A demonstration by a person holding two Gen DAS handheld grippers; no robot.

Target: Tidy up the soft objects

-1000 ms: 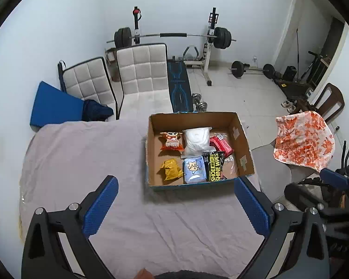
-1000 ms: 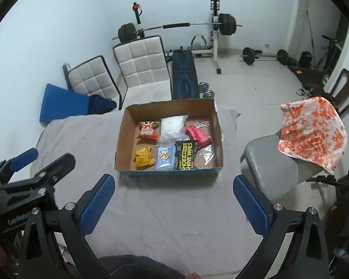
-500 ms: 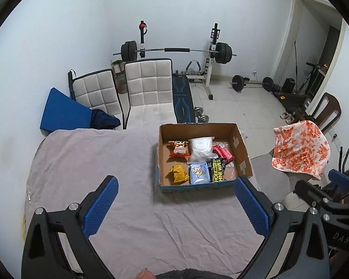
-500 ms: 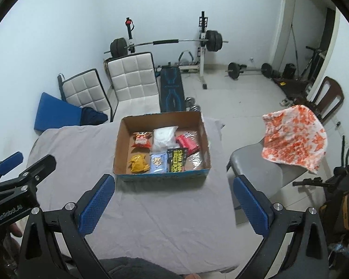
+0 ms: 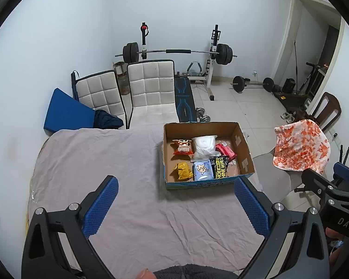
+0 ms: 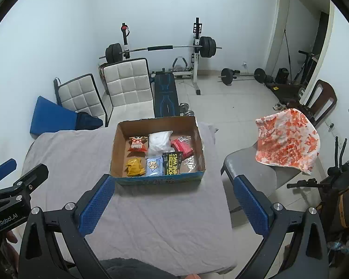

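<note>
Several pieces of writing can be read: "GenRobot.AI" is printed on the body of the left gripper (image 6: 18, 179) as seen from the right wrist, and "DAS" on the right gripper (image 5: 325, 181) as seen from the left wrist. On the black packet (image 6: 172, 163) in the cardboard box (image 6: 118, 148), yellow lettering appears to spell "SHOE SHINE WIPES", though the first letter is cut off. Beside it are seen a light blue packet with a cartoon figure (image 6: 154, 166), a yellow packet (image 6: 133, 167), an orange snack bag (image 6: 137, 143), a white soft bag (image 6: 159, 141) and a red packet (image 6: 181, 148); their print is too small to be read. The box is set on a table covered with a wrinkled grey cloth (image 6: 151, 220), toward its far right part. Both grippers are held released and empty above the near edge, their blue pads (image 6: 96, 205) well apart. Behind the table, two white quilted chairs (image 5: 149, 88), a barbell rack (image 5: 176, 52) and a tiled floor are shown; an orange-patterned towel (image 6: 288, 139) is draped over a grey chair.
</note>
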